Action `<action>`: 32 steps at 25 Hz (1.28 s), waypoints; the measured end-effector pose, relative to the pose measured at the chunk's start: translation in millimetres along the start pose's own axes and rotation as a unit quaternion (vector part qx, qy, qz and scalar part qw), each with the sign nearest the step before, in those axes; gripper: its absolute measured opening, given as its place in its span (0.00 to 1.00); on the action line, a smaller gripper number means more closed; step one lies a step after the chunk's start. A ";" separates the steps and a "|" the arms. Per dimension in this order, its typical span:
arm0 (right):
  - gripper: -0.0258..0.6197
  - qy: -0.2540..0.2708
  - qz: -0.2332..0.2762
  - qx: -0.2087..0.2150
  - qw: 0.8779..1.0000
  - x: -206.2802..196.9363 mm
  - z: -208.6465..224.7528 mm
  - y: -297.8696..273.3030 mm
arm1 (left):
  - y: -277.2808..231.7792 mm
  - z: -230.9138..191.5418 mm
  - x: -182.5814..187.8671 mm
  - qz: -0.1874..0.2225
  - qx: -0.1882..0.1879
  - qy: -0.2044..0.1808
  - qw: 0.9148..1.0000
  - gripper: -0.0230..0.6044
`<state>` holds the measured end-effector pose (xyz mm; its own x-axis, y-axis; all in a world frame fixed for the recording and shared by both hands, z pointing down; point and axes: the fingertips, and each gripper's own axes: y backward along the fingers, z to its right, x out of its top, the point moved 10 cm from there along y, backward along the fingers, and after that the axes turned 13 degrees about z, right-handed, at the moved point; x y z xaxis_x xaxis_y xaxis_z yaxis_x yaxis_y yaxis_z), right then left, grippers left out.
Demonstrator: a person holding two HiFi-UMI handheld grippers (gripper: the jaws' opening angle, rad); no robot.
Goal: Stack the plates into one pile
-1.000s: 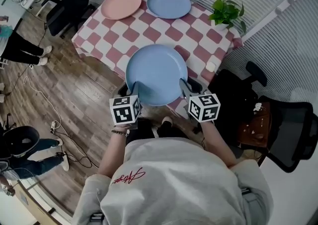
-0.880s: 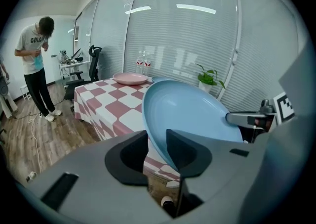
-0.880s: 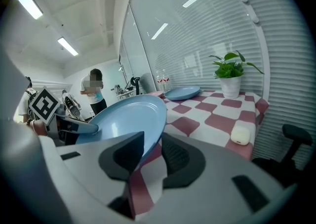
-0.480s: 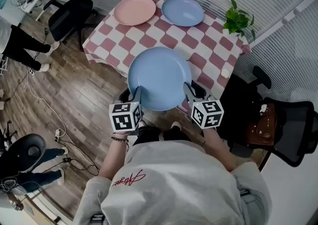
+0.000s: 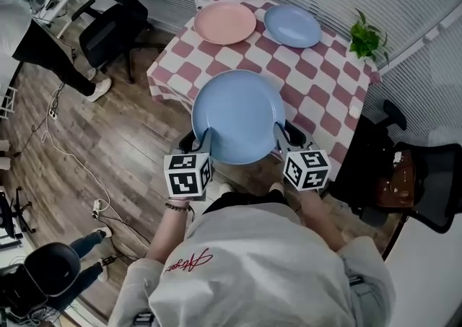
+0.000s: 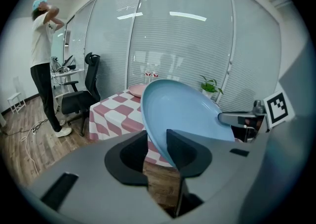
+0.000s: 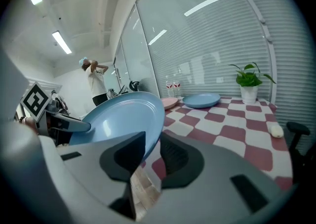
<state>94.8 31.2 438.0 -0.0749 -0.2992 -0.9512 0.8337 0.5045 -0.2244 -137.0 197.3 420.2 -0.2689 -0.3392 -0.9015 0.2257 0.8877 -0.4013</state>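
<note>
In the head view, a large blue plate [image 5: 238, 116] is held in the air over the near edge of the checked table [image 5: 317, 94], gripped at its near rim by the left gripper [image 5: 204, 138] on one side and the right gripper [image 5: 278, 134] on the other. A pink plate [image 5: 225, 22] and a second blue plate [image 5: 292, 26] lie side by side at the table's far end. In the left gripper view, the left gripper [image 6: 157, 141] is clamped on the tilted large blue plate [image 6: 182, 109], whose rim is lodged between the jaws. In the right gripper view, the rim of the large blue plate [image 7: 123, 116] is caught in the right gripper [image 7: 153, 146], whose jaws have just been closing on it.
</note>
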 end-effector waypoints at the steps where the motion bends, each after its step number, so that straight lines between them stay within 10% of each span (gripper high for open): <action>1: 0.20 -0.001 0.002 -0.001 1.000 -0.7 -9.1 -3.9 | 3.6 -9.1 1.2 0.001 0.000 -0.002 1.000 0.24; 11: 0.20 0.010 0.017 0.003 1.000 8.8 -57.8 -27.2 | 13.9 -63.2 9.6 0.009 -0.007 0.005 1.000 0.24; 32: 0.19 0.012 0.018 0.015 1.000 57.8 -21.6 -155.2 | -89.9 -109.9 75.4 0.014 0.002 0.006 1.000 0.24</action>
<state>-50.8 -46.9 413.3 -0.0575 -0.2609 -0.9636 0.8518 0.4907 -0.1837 -280.4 126.2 406.2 -0.2730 -0.3099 -0.9107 0.2375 0.8957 -0.3760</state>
